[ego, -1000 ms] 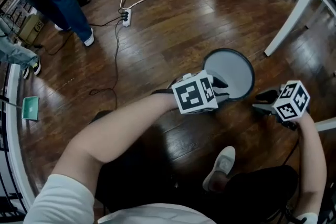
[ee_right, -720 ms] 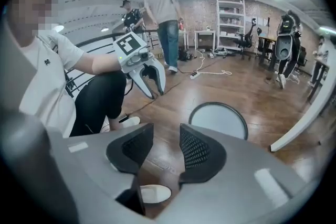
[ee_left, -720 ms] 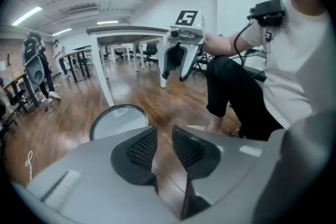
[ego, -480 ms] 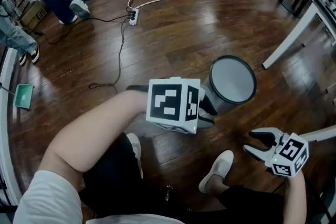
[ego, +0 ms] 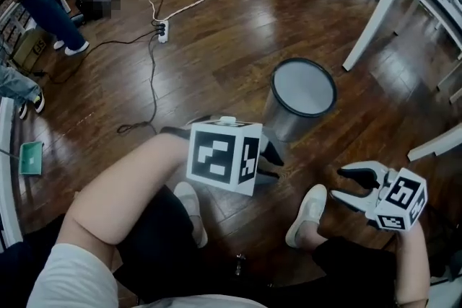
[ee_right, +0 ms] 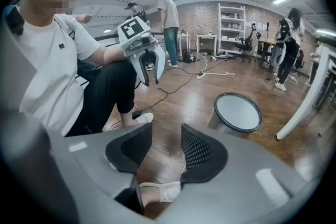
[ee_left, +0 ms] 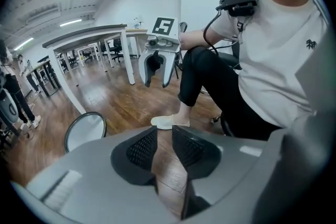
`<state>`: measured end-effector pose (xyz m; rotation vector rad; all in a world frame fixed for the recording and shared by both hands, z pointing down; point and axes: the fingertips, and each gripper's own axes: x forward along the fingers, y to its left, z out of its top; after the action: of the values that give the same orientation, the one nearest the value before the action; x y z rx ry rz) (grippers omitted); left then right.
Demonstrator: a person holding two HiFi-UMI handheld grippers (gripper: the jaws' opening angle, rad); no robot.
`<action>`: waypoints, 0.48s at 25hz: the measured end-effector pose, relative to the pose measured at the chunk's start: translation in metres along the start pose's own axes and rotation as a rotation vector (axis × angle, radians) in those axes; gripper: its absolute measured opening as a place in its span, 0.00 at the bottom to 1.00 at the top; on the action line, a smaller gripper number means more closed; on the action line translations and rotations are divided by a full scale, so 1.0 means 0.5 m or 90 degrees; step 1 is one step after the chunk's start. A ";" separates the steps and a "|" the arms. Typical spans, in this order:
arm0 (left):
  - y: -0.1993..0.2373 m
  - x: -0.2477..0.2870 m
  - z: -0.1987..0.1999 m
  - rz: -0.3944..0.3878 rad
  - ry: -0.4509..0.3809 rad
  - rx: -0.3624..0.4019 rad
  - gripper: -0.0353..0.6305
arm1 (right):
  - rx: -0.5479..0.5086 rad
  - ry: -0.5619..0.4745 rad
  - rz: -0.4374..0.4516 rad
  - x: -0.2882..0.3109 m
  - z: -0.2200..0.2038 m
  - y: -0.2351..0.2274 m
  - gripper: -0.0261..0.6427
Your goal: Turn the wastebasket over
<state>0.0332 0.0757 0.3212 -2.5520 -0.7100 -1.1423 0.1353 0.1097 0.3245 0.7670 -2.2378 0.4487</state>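
The wastebasket stood on the floor, long axis vertical, with a dark-rimmed round end facing up. I couldn't tell whether that end was the open mouth or the closed base, so I couldn't judge if the flip was done or pending.

Neither gripper had it.

Left gripper: fingers a narrow gap apart, only floorboards between them, nothing held. In the head view they sat just beside the wastebasket's lower wall on its near-left side; I saw no contact. In the left gripper view the wastebasket lay off to the left of the fingers, outside the gap, so the tool pointed past it, not at it.

Right gripper: fingers had just been opening and stood wide and empty. Floor and the person's shoe showed through the gap. The wastebasket was up and right of its fingers, well apart.

Key relation, my read: the wastebasket was ahead of both grippers, roughly between them, and the left was nearer. A grasp on wall or rim would need the left swung toward the side where the wastebasket showed, to bring the wall into the gap. The right had more ground to cover.
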 end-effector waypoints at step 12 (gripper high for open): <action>-0.038 0.003 0.001 -0.012 0.015 0.026 0.19 | -0.013 -0.028 -0.014 -0.015 0.027 0.046 0.30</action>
<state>0.0244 0.0926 0.3227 -2.4993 -0.7446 -1.1512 0.1175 0.1232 0.3079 0.7964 -2.2685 0.4022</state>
